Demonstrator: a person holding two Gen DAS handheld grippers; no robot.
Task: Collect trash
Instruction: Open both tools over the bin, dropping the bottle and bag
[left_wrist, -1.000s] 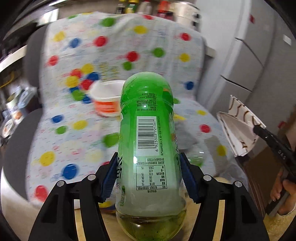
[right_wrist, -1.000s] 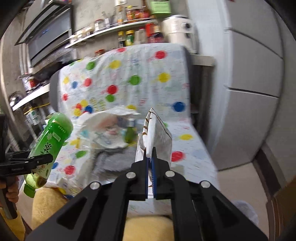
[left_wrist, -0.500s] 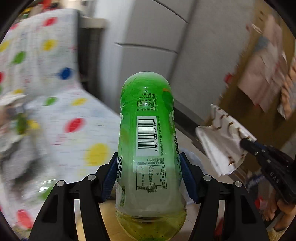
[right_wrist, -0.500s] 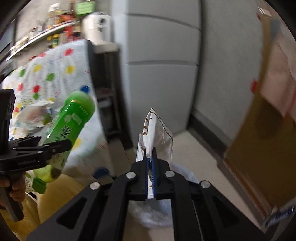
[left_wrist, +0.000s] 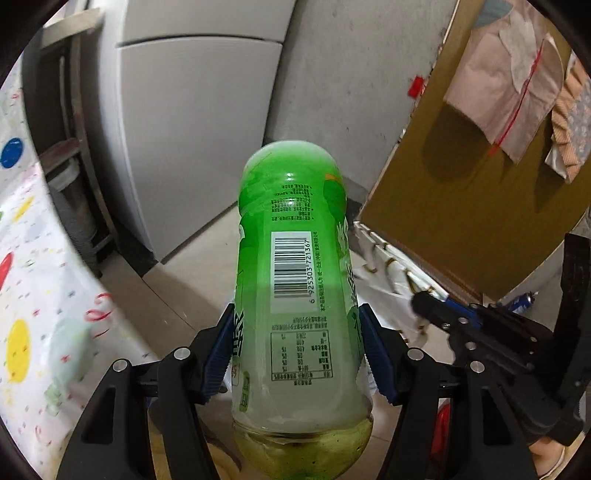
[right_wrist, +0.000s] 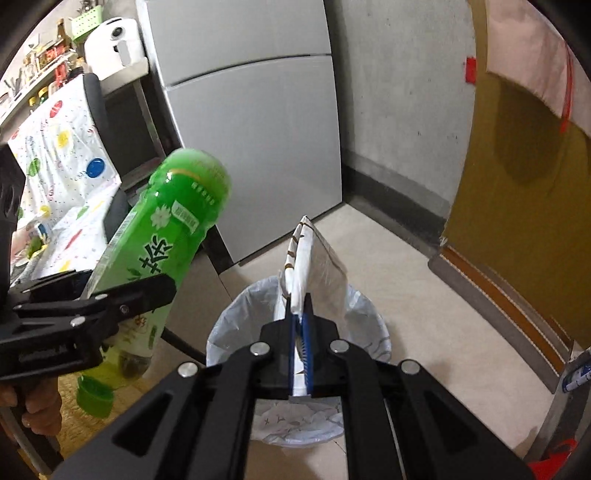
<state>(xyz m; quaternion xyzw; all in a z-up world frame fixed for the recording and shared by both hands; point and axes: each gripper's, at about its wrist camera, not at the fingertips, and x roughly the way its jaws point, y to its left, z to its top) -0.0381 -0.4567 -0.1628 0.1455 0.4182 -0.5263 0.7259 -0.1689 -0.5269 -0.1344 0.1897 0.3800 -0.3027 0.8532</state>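
My left gripper (left_wrist: 297, 347) is shut on a green plastic bottle (left_wrist: 295, 280), held cap down; it also shows in the right wrist view (right_wrist: 162, 251) at the left. My right gripper (right_wrist: 302, 325) is shut on a flattened white paper cup with brown marks (right_wrist: 314, 266), held right above a bin lined with a white bag (right_wrist: 369, 332). In the left wrist view the right gripper (left_wrist: 436, 314) and the paper cup (left_wrist: 384, 280) are to the right of the bottle.
A grey fridge (right_wrist: 255, 122) stands behind the bin. A brown door (right_wrist: 517, 184) is at the right. A chair with a dotted cover (right_wrist: 66, 147) is at the left. The floor is pale tile (right_wrist: 424, 295).
Both grippers have swung right, away from the dotted chair and toward the fridge and door. The bin has come into full view below the paper cup. Both grips are unchanged.
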